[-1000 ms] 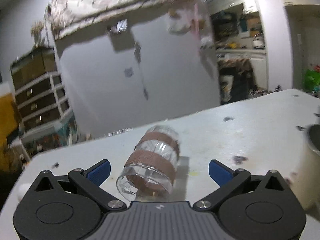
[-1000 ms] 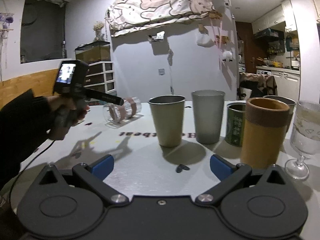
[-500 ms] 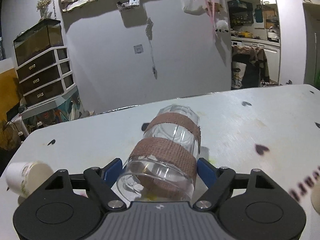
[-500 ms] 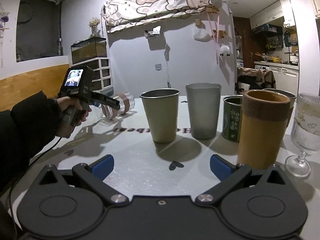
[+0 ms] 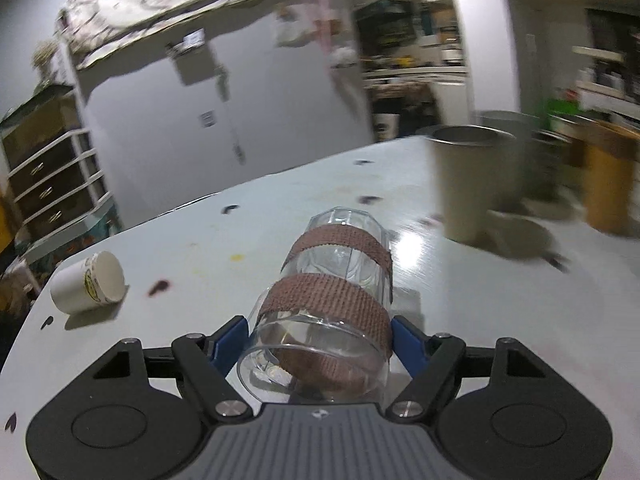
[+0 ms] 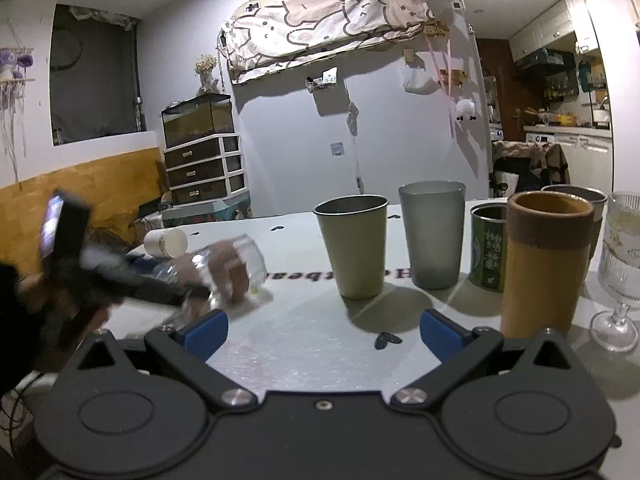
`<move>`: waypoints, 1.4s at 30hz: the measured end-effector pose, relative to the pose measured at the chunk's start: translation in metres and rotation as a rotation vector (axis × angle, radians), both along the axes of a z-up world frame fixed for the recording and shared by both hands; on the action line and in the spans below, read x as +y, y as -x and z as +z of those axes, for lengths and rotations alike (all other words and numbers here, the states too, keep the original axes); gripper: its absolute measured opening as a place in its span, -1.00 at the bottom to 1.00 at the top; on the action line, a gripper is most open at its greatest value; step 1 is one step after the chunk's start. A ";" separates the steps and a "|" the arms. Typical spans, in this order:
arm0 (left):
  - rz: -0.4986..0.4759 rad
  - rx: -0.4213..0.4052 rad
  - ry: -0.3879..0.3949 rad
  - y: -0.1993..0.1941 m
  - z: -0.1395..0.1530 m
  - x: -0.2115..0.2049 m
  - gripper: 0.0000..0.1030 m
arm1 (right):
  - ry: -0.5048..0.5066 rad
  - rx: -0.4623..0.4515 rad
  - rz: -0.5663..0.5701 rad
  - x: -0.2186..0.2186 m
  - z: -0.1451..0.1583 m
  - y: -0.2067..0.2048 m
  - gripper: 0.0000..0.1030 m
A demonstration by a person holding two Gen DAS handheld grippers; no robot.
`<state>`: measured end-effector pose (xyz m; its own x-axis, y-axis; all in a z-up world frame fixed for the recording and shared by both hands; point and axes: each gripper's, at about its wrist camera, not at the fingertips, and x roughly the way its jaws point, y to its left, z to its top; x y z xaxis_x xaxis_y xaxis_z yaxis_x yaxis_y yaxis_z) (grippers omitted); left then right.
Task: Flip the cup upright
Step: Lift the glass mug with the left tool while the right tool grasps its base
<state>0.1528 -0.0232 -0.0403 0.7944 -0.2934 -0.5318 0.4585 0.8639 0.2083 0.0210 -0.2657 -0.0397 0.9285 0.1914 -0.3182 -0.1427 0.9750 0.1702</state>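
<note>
A clear plastic cup with two brown tape bands lies on its side, its open mouth towards the camera. My left gripper is shut on the clear cup near its mouth, a blue pad on each side. In the right wrist view the clear cup shows blurred at the left, tilted and held off the white table by the left gripper. My right gripper is open and empty, low over the table's near side.
A small white cup lies on its side at the table's left. Upright at the right stand a metal cup, a grey cup, a green can, a brown cup and a stemmed glass.
My left gripper closed in around the clear cup, gripped it, then lifted and swung it right towards the standing cups. The right gripper has barely moved.
</note>
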 end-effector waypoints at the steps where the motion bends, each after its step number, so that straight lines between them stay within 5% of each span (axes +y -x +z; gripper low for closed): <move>1: -0.024 -0.002 -0.005 0.015 0.000 0.000 0.49 | -0.007 0.003 0.001 0.000 0.001 0.000 1.00; 8: -0.227 -0.008 -0.048 0.110 -0.003 -0.007 0.48 | -0.045 0.039 0.017 0.006 0.013 -0.012 1.00; 15: -0.337 -0.061 -0.026 0.147 -0.009 -0.008 0.64 | -0.012 0.153 0.110 0.041 0.010 -0.074 1.00; 17: -0.321 -0.061 -0.007 0.145 -0.012 -0.006 0.78 | 0.002 0.203 0.125 0.049 0.005 -0.092 1.00; 25: -0.168 -0.024 0.106 0.129 -0.022 0.022 0.79 | 0.035 0.307 0.116 0.045 -0.012 -0.113 1.00; 34: 0.044 0.016 0.219 0.099 -0.021 0.055 0.79 | 0.029 0.337 0.139 0.024 -0.008 -0.070 1.00; 42: 0.063 0.120 0.377 0.071 -0.018 0.054 0.79 | -0.003 0.337 0.234 0.028 -0.008 -0.021 1.00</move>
<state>0.0817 0.0312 -0.0580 0.7557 -0.4388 -0.4862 0.4044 0.8966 -0.1806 0.0417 -0.2382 -0.0474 0.7036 0.3866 -0.5963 -0.2962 0.9223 0.2484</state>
